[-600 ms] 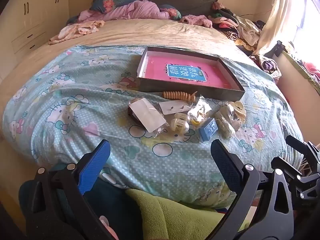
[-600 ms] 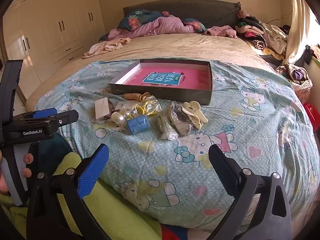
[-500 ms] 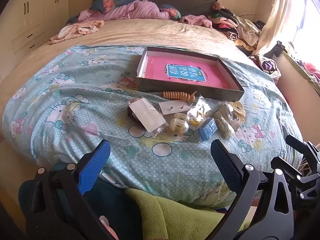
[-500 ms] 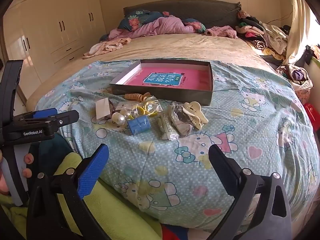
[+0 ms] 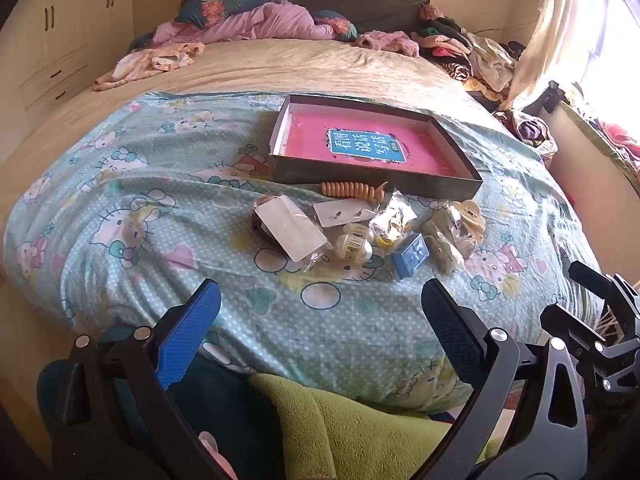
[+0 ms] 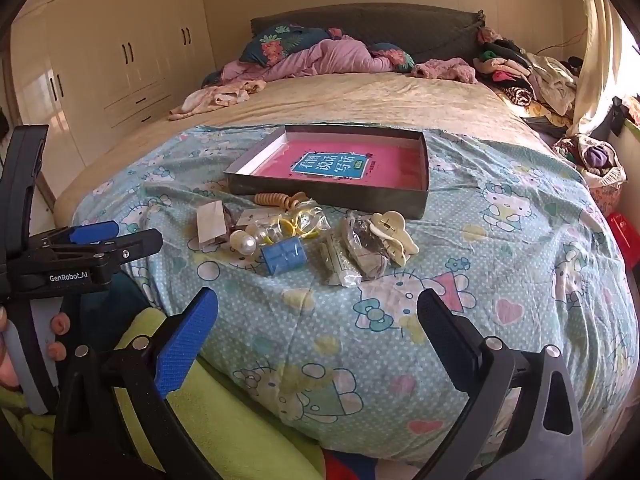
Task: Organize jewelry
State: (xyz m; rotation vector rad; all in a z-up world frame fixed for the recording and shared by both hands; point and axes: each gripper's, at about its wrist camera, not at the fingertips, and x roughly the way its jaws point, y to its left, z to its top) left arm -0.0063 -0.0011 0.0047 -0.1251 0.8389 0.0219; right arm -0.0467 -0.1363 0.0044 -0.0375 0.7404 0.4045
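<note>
Both tongs hung released over the near edge of the bed, tipped downward, nothing between their jaws. The left tongs (image 5: pixel 320 312) gaped wide, and so did the right tongs (image 6: pixel 318 320); neither touched the quilt (image 5: pixel 120 200) or any trinket.

The jewelry lay in a loose heap ahead of both tongs, well apart from their tips, on the cartoon-cat quilt. Straight ahead of the left tongs sat a pearl clip (image 5: pixel 354 245), with a blue box (image 5: pixel 410 255) just right of it. A white card (image 5: pixel 290 228) in clear wrap lay ahead and a little to the left. A bagged yellow piece (image 5: pixel 392 220) rested beyond the blue box, and a cream claw clip (image 5: pixel 470 214) lay farther right on more small bags. A tan coil tie (image 5: pixel 352 190) lay beyond the heap, just beside the near wall of the tray (image 5: pixel 376 182).

From the right tongs the heap lay ahead and slightly left: the blue box (image 6: pixel 285 256) was nearest, the pearl clip (image 6: pixel 244 242) to its left, the claw clip (image 6: pixel 394 230) almost straight ahead. The tray (image 6: pixel 328 196), pink-floored with a teal label, stood beyond them all, holding no trinkets.

The left tongs showed at the left edge of the right view, gripped by a hand (image 6: pixel 24 344).
</note>
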